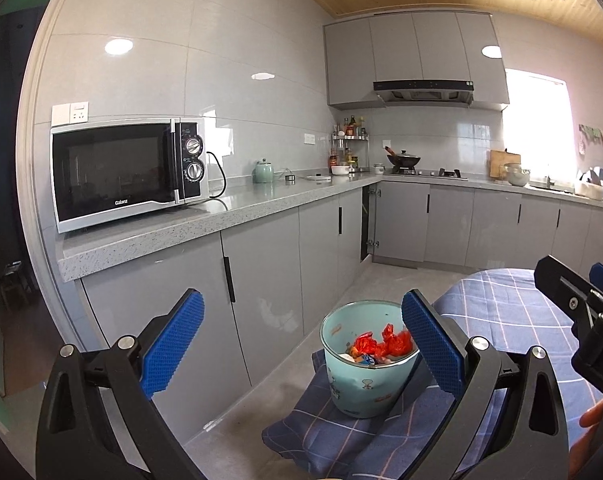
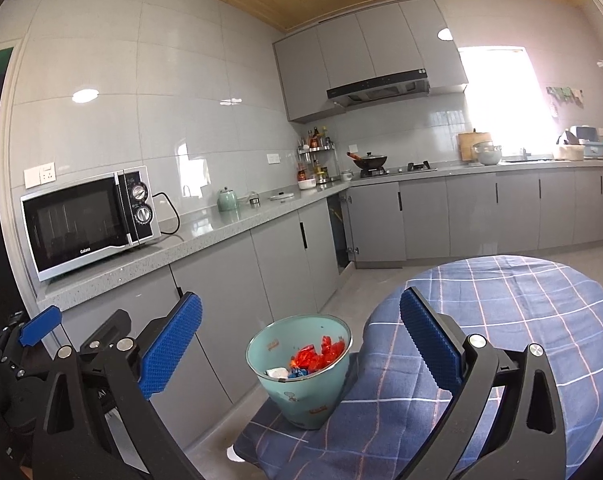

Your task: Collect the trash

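Left hand-held gripper [image 1: 301, 344] stood wide with nothing between its blue pads; right hand-held gripper [image 2: 299, 344] likewise wide and empty. Both hung above the checked cloth of the surface [image 2: 501, 320], apart from the pale green bin [image 2: 301, 376] at its near edge. Red wrappers [image 2: 321, 354], a white scrap and a blue one lay inside the bin. No loose trash seen on the cloth. Judged the collecting step finished or nearly so. Next called for scanning the surface for leftovers, or else backing away.
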Action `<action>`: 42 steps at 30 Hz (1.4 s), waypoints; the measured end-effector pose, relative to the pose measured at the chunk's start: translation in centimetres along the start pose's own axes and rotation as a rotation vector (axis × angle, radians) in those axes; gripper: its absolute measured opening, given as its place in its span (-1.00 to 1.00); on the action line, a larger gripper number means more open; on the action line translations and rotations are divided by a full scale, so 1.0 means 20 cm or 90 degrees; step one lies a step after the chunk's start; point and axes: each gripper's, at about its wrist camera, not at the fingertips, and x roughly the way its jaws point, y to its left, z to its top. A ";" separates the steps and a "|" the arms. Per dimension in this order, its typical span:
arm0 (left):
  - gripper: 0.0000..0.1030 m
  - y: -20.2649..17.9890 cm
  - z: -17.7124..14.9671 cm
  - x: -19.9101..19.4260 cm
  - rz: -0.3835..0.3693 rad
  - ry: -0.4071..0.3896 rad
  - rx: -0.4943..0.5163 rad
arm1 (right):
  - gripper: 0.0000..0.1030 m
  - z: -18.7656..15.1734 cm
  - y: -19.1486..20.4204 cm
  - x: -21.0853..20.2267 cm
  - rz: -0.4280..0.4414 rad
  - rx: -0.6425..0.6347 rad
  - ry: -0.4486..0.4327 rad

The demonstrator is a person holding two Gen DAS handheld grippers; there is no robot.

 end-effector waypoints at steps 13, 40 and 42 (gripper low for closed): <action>0.90 0.00 0.00 -0.01 -0.008 0.003 0.002 | 0.90 0.00 -0.01 -0.01 -0.004 0.008 -0.003; 0.90 0.00 -0.01 0.00 -0.017 0.011 0.002 | 0.90 0.00 0.00 0.01 -0.003 0.015 0.007; 0.90 0.00 -0.01 0.01 -0.017 0.012 0.002 | 0.90 0.00 0.00 0.01 -0.004 0.015 0.006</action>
